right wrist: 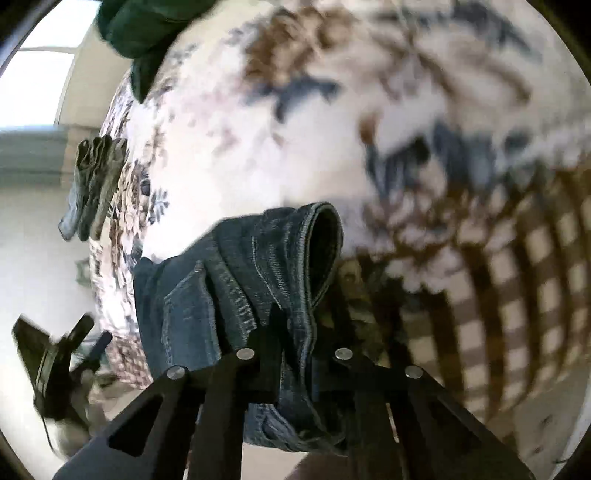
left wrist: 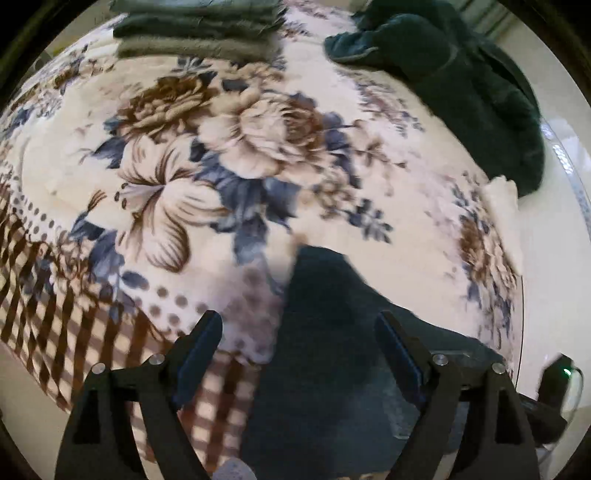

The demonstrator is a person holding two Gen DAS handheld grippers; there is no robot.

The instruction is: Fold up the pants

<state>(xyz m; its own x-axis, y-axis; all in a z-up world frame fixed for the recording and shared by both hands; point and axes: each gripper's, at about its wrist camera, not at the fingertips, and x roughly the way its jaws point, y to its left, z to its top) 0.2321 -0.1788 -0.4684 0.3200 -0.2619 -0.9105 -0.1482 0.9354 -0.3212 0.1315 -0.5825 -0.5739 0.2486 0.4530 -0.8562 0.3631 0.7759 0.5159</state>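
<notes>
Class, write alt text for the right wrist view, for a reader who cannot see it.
The right gripper is shut on a bunched fold of blue jeans, lifted above a floral blanket with a brown checked border. A stack of folded clothes and a dark green garment lie farther off on the blanket, and the left gripper shows at the lower left.

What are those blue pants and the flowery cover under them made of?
The pants look like blue denim: faded twill, heavy stitched seams and a hemmed opening, matte finish. The cover looks like a plush fleece blanket, with a soft, fuzzy nap and a printed floral and checked pattern, though blur leaves the fibre uncertain. The right hand-held gripper is shut on the pants.
</notes>
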